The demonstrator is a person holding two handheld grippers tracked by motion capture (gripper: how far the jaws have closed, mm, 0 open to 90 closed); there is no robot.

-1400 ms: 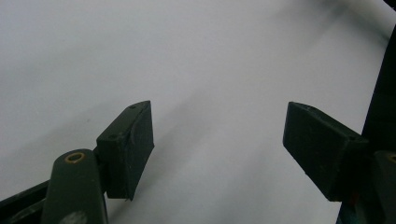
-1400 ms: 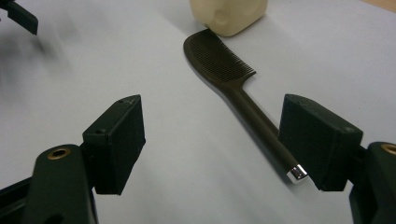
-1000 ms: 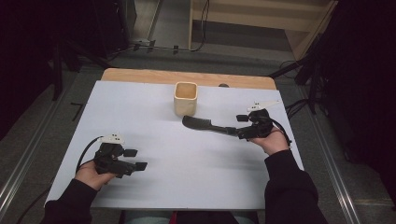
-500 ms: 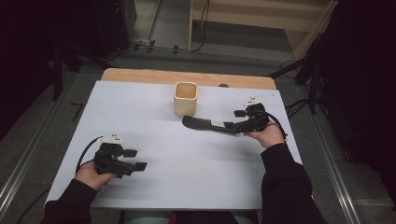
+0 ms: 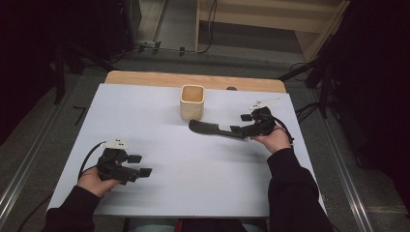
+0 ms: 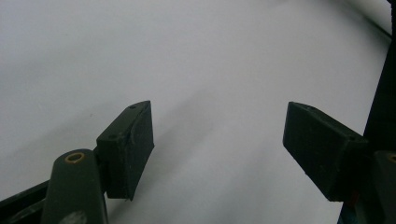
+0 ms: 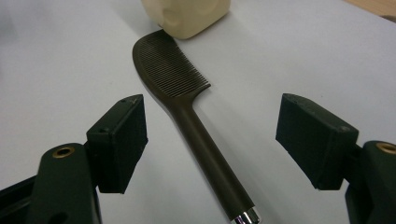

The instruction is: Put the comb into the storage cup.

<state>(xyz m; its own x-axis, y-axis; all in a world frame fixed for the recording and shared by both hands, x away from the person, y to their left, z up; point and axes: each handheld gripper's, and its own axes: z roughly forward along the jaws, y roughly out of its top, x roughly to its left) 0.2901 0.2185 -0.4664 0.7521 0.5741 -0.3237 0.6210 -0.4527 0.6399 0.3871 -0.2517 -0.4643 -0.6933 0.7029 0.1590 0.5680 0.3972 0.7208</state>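
Note:
A dark brown comb [image 5: 212, 129] lies flat on the white table, its toothed head toward the cream cup [image 5: 192, 101] and its handle pointing at my right gripper [image 5: 240, 129]. In the right gripper view the comb [image 7: 187, 112] runs up between the two wide-apart jaws, its metal-tipped handle end low between them, and the cup [image 7: 187, 16] stands just beyond its head. My right gripper [image 7: 210, 140] is open and holds nothing. My left gripper [image 5: 145, 170] rests open near the table's front left. Bare white table lies between the jaws of that left gripper [image 6: 219, 144].
The white table top [image 5: 145, 125] has a wooden strip [image 5: 193, 79] along its far edge. Cables trail on the floor beyond and to the right. A metal rail [image 5: 24, 164] runs along the left side of the table.
My right gripper has slid left and slightly away, closing in on the comb's handle end. The comb, the cup and my left gripper have stayed put.

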